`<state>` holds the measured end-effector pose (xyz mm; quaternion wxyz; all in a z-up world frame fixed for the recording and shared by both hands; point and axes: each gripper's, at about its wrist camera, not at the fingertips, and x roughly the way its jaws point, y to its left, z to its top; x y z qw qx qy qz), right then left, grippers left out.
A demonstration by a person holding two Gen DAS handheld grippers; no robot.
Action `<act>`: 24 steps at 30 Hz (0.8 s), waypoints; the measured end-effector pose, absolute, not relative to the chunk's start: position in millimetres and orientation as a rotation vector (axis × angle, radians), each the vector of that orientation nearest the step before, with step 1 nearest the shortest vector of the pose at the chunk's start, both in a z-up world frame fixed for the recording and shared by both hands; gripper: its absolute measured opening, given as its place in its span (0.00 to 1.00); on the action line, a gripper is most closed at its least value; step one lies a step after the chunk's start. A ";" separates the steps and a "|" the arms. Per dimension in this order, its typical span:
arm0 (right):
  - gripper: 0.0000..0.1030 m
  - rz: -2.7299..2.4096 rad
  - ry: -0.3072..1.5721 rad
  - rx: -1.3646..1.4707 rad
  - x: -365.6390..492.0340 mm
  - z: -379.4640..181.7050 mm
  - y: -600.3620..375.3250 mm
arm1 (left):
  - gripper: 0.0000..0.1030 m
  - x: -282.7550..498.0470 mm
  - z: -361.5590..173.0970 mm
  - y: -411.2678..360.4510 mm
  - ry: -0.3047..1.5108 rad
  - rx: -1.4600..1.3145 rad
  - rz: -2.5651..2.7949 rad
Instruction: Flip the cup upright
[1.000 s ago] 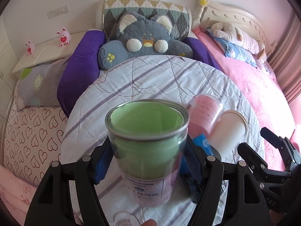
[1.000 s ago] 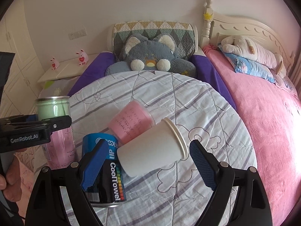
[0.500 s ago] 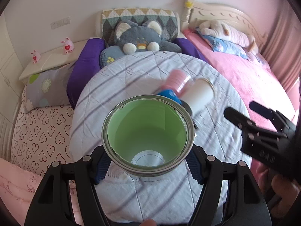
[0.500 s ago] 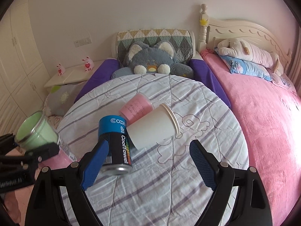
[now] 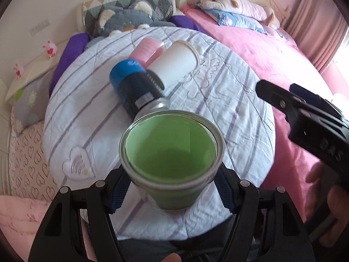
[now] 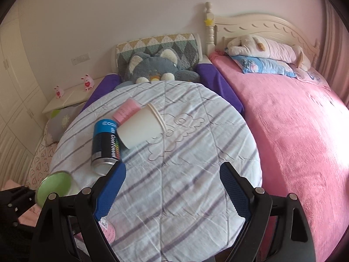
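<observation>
Left tool (image 5: 172, 187) clamping green cup (image 5: 171, 152)

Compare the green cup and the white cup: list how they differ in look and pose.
1. The green cup is clear with a green lining; the white cup is plain opaque white.
2. The green cup is clamped in the left gripper, mouth facing its camera; the white cup lies on its side on the table, untouched.
3. The white cup rests against a blue can and a pink cup; the green cup touches neither.
Both are empty, tapered cups.
</observation>
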<state>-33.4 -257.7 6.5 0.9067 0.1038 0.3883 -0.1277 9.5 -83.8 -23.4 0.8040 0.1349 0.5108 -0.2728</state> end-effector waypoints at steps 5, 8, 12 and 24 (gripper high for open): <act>0.86 -0.292 0.801 0.231 -34.9 3.8 -272.0 | 0.69 19.8 -32.8 -107.8 1.106 0.308 -0.605; 0.86 -0.304 0.804 0.234 -34.7 1.1 -277.2 | 0.70 23.9 -41.2 -117.9 1.113 0.331 -0.610; 0.86 -0.308 0.818 0.240 -30.5 -3.9 -281.2 | 0.79 26.3 -43.3 -122.3 1.095 0.347 -0.599; 0.86 -0.278 0.850 0.228 -27.5 -8.7 -265.2 | 1.00 29.2 -24.3 -83.0 1.012 0.304 -0.494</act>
